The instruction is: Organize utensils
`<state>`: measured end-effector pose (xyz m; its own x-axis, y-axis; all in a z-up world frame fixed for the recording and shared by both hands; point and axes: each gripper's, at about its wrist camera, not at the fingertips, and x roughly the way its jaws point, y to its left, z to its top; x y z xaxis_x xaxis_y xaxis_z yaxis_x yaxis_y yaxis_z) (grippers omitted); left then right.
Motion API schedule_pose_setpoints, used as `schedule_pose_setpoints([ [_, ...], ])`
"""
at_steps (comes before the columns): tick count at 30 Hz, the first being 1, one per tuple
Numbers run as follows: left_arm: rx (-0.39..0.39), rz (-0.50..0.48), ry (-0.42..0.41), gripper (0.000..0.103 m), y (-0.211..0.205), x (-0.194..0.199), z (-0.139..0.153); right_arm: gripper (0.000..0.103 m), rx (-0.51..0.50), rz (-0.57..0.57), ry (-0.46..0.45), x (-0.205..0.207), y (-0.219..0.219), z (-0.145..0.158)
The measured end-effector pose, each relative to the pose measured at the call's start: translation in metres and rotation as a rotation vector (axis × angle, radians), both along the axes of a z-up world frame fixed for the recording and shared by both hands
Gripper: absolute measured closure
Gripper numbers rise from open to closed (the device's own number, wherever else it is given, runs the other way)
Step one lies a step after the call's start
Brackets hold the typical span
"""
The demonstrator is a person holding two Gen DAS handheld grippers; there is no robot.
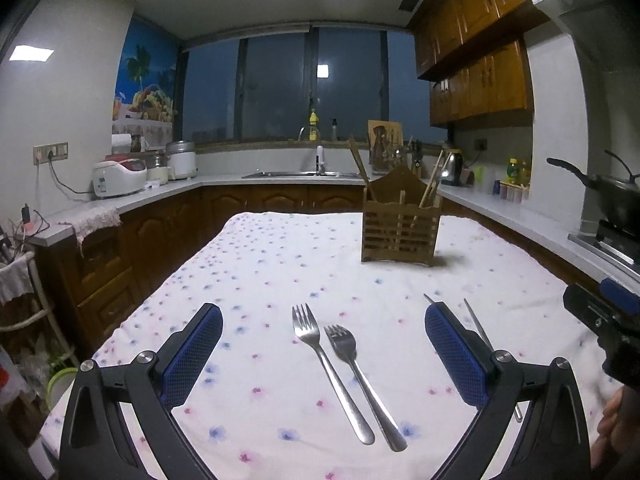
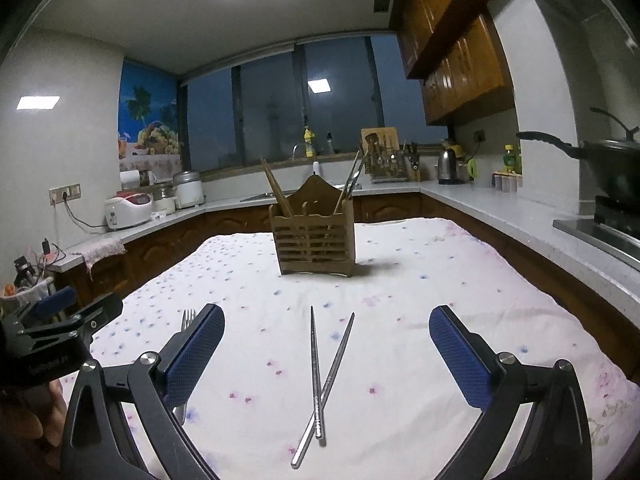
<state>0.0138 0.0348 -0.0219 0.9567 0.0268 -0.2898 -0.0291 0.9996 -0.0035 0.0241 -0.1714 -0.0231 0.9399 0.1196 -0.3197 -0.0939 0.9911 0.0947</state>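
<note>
Steel forks [image 1: 340,368] between the left gripper's [image 1: 324,332] spread fingers, chopsticks [image 2: 324,380] between the right gripper's [image 2: 326,332] (both released, holding nothing), wooden holder [image 2: 314,242] far off.

The left gripper [image 1: 324,340] hangs low over the table with its two blue-padded fingers [image 1: 194,354] spread wide apart, nothing between them. The right gripper [image 2: 326,344] is in the same pose, its blue-padded fingers [image 2: 196,354] also set wide and holding nothing. The two are side by side at about the same height, each showing at the edge of the other's view. A part of a hand [image 1: 614,420] shows behind the right gripper's body.
</note>
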Motion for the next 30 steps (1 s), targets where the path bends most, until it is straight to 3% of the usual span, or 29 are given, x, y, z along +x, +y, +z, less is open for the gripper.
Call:
schedule_pose_setpoints([
  [30, 0.000, 0.024, -0.003, 0.001, 0.0029, -0.0036, -0.0004, 0.000, 0.047, 0.003, 0.013, -0.0021, -0.0097, -0.0086],
])
